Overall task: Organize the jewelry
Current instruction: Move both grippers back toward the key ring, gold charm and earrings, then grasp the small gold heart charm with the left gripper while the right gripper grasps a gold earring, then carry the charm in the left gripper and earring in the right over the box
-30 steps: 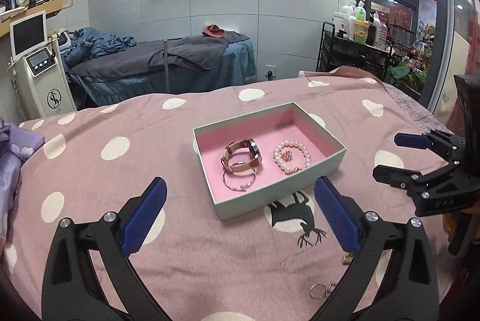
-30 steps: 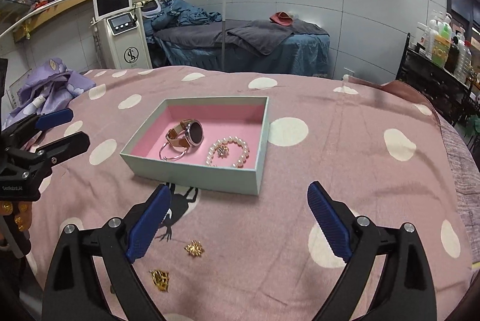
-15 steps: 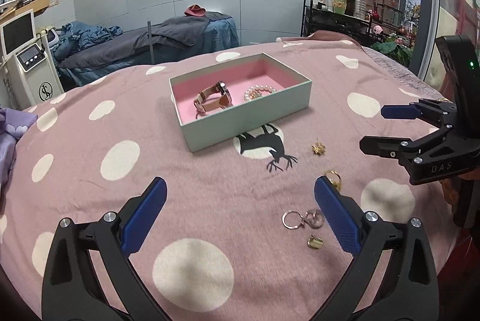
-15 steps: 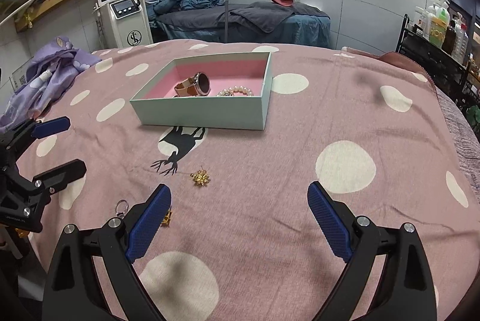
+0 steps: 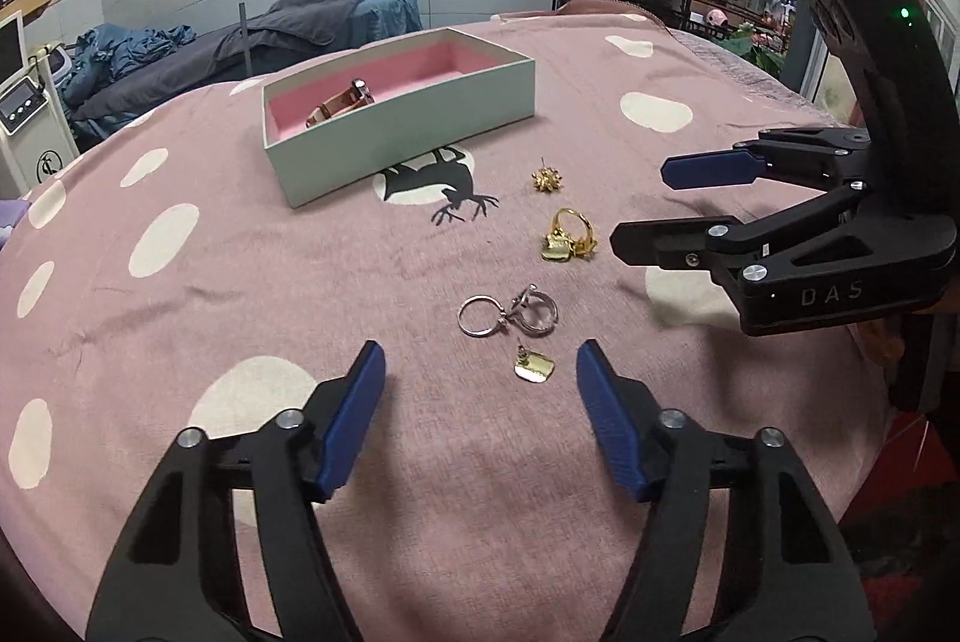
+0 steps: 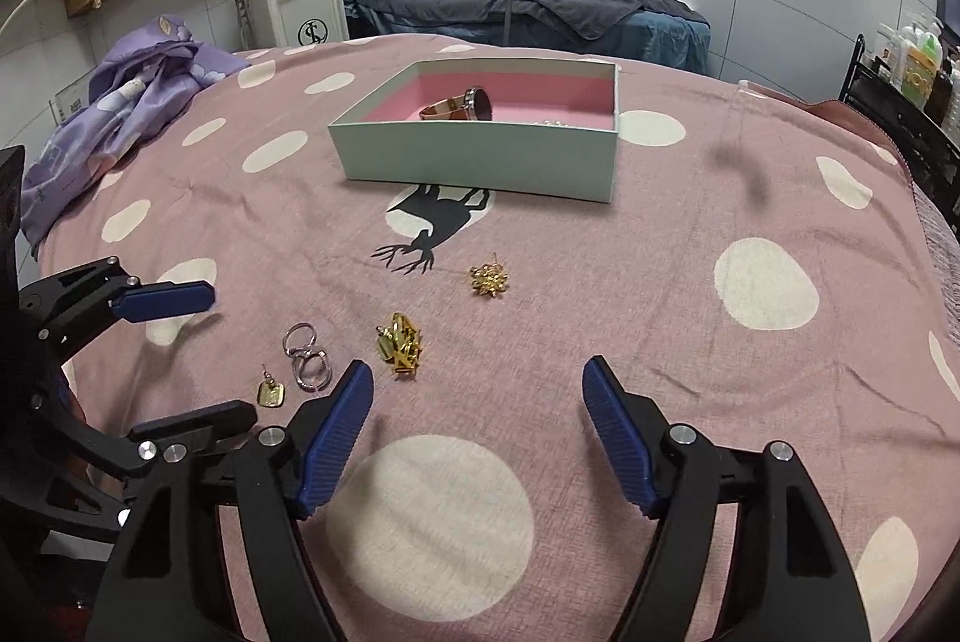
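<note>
- Gold tag earring [image 5: 534, 365] and silver hoops [image 5: 509, 313] lie at 12 o'clock of the left gripper [image 5: 480, 417], jaws wide, empty. Box [image 5: 420, 126] far at 11 (watch inside).
- Right gripper [image 6: 479, 432]: spread wide, empty; gold cluster [image 6: 401, 345] at 11 o'clock. Risk: pads snagging the cloth [image 6: 600, 282] or grabbing two pieces together.

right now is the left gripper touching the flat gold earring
Apart. The left wrist view shows the flat gold earring on cloth between the open left gripper fingers.
</note>
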Available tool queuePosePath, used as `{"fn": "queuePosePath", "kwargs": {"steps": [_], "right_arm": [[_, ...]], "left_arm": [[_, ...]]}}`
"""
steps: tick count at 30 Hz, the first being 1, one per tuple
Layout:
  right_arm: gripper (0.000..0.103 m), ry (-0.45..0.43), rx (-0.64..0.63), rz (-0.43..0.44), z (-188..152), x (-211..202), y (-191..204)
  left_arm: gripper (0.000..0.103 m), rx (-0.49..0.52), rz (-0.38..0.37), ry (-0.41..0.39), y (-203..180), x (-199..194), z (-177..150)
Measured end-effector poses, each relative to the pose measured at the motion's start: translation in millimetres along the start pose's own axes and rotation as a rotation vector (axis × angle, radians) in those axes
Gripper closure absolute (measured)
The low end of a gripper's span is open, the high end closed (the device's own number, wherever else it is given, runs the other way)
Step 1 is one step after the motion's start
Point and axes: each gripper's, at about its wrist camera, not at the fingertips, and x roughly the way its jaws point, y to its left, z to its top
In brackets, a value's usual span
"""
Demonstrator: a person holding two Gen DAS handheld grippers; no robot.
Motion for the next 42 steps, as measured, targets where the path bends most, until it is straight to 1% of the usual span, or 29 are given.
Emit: {"fn": "queuePosePath", "kwargs": {"steps": [4, 6, 8, 16, 18, 20, 22, 23, 24, 27, 30, 42], "right_arm": [[0.046, 0.018, -0.033, 0.016, -1, 4, 8], [0.053, 0.030, -0.046, 0.018, -1, 7, 11], [0.056, 0.041, -0.057, 0.020, -1, 10, 12], [0.067, 0.066, -0.081, 0.038, 4, 19, 17], [0.076, 0.071, -0.091, 0.042, 6, 22, 18], [0.080, 0.077, -0.102, 0.047, 7, 24, 20], [0.084, 0.081, -0.108, 0.052, 8, 26, 21], [0.086, 0.082, -0.109, 0.058, 8, 26, 21], [0.091, 0.083, -0.109, 0.062, 8, 26, 21], [0.094, 0.083, -0.117, 0.064, 8, 25, 22], [0.094, 0.082, -0.113, 0.067, 7, 25, 22], [0.094, 0.063, -0.056, 0.078, 1, 10, 7]], "left_arm": [[0.053, -0.010, -0.025, 0.016, -1, 7, -1], [0.061, -0.010, -0.037, 0.022, -3, 10, -1], [0.065, -0.004, -0.046, 0.023, -5, 11, -1], [0.073, 0.004, -0.067, 0.020, -8, 16, 1], [0.078, 0.008, -0.078, 0.015, -9, 16, 1], [0.081, 0.009, -0.084, 0.013, -10, 16, 1], [0.082, 0.013, -0.087, 0.011, -10, 16, 1], [0.083, 0.010, -0.091, 0.011, -9, 16, 1], [0.083, 0.004, -0.096, 0.010, -9, 16, 0], [0.085, 0.002, -0.098, 0.009, -8, 16, 0], [0.089, 0.002, -0.102, 0.009, -8, 15, -1], [0.089, -0.020, -0.114, -0.005, -6, 4, -6]]}}
